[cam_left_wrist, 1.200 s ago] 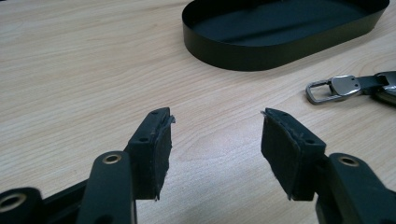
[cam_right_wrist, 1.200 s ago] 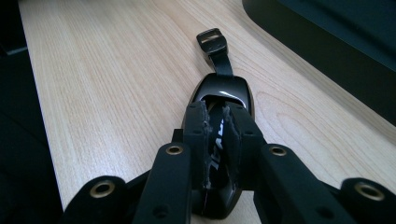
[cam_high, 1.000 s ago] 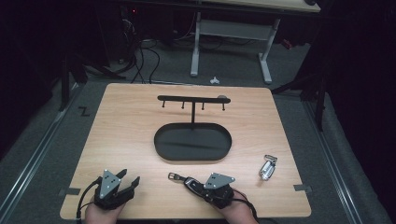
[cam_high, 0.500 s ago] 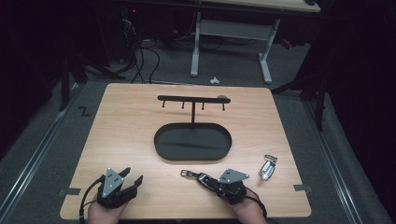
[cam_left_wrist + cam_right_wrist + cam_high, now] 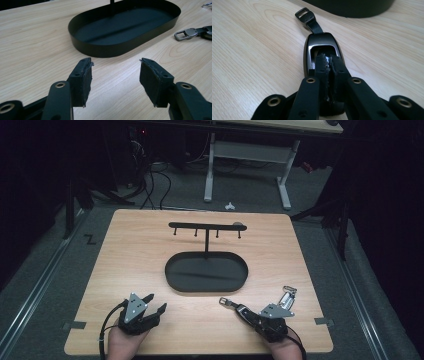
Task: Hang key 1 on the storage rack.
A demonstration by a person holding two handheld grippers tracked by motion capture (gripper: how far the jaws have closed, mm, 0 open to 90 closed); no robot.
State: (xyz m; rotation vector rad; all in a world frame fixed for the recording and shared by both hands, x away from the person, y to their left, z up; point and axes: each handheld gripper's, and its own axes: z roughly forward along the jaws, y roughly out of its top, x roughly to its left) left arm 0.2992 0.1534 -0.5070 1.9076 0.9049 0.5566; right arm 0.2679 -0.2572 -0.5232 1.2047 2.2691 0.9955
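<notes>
A black key fob (image 5: 244, 311) with a short strap and a metal clasp (image 5: 225, 301) points up-left from my right gripper (image 5: 253, 318), near the table's front right. In the right gripper view the jaws are shut together on the rear end of the fob (image 5: 322, 41), just above the wood; my right gripper (image 5: 328, 61) hides that end. My left gripper (image 5: 156, 302) hovers at the front left, open, with nothing between its pads (image 5: 86, 78). The left gripper view looks over bare wood at the black oval tray (image 5: 105, 51), with the fob's clasp (image 5: 187, 33) off to the right.
The oval tray (image 5: 206, 288) sits mid-table, and a post rises from it to a black bar with several pegs (image 5: 206, 226). A silver metal clip (image 5: 286, 297) lies right of my right gripper. The table's front edge is close below both hands.
My right gripper has slid to the right along the front of the table, carrying the key fob with it. The left gripper has shifted a little to the right.
</notes>
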